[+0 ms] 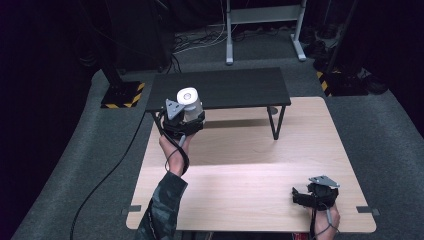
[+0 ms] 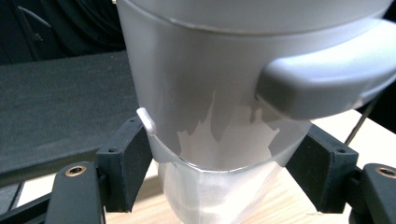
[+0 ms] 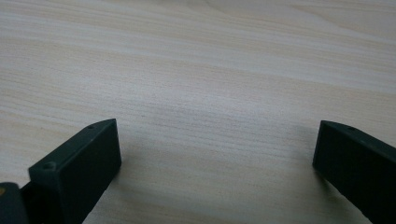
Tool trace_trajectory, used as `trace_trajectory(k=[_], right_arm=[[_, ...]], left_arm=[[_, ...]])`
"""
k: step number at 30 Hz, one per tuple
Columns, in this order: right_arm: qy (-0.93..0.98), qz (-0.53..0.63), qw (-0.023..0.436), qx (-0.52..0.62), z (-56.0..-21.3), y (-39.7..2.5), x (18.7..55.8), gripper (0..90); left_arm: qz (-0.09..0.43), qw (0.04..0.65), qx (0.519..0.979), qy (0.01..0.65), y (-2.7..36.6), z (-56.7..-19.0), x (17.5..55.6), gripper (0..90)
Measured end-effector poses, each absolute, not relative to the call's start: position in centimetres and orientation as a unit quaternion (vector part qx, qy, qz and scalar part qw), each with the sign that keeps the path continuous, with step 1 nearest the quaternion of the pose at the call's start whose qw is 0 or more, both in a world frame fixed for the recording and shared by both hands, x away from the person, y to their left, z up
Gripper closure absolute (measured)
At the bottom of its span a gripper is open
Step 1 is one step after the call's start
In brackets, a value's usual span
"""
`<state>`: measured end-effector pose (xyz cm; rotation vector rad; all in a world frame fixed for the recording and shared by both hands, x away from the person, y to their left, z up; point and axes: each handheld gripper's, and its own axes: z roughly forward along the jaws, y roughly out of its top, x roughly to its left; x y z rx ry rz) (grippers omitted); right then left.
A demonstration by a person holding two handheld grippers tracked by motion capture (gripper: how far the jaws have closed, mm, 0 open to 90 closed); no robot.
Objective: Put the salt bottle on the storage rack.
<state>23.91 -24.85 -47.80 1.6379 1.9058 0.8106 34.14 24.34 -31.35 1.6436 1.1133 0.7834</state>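
A white lidded cup (image 1: 188, 102) stands upright in the grip of the left gripper (image 1: 184, 120), held above the far left part of the wooden table (image 1: 240, 190), just in front of the near edge of a low black shelf (image 1: 225, 87) that stands on the table's far half. In the left gripper view the two black jaws press against opposite sides of the cup (image 2: 219, 116), at the band where its white upper wall meets a clearer lower section; a grey tab of the lid (image 2: 322, 84) juts out above the right-hand jaw, and the shelf's dark top (image 2: 60, 116) runs behind at the left. The person's left hand (image 1: 172, 150), with a patterned sleeve (image 1: 162, 205) behind it, carries this gripper, whose cable loops back toward the wrist.

At the near right corner of the table, the right gripper (image 1: 312, 192) sits low in the person's right hand (image 1: 325, 220), well apart from the cup. In the right gripper view its jaws stand wide apart with nothing between them, over bare pale wood grain (image 3: 210, 93).

A black cable (image 1: 107, 175) trails across the grey carpet (image 1: 75, 165) to the left of the table.
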Motion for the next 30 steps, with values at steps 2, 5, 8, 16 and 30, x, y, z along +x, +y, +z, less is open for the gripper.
trace_trajectory(k=[2,5,8,16,30], right_arm=[[0.7,0.297,0.249,0.6,-47.8,-24.8,23.9,0.0],[0.699,0.297,0.248,0.601,-47.8,-24.8,23.9,0.0],[0.699,0.297,0.248,0.601,-47.8,-24.9,23.9,0.0],[0.699,0.297,0.247,0.602,-47.8,-24.9,23.9,0.0],[0.699,0.298,0.246,0.602,-47.8,-24.9,23.9,0.0]], left_arm=[[0.323,0.482,0.674,0.457,24.2,-31.1,34.5,26.6],[0.323,0.479,0.676,0.458,24.1,-30.5,35.0,26.6],[0.322,0.474,0.679,0.458,24.0,-29.9,35.8,26.6],[0.324,0.465,0.683,0.46,23.6,-28.9,37.3,26.6],[0.322,0.444,0.687,0.476,23.1,-27.8,40.5,26.6]])
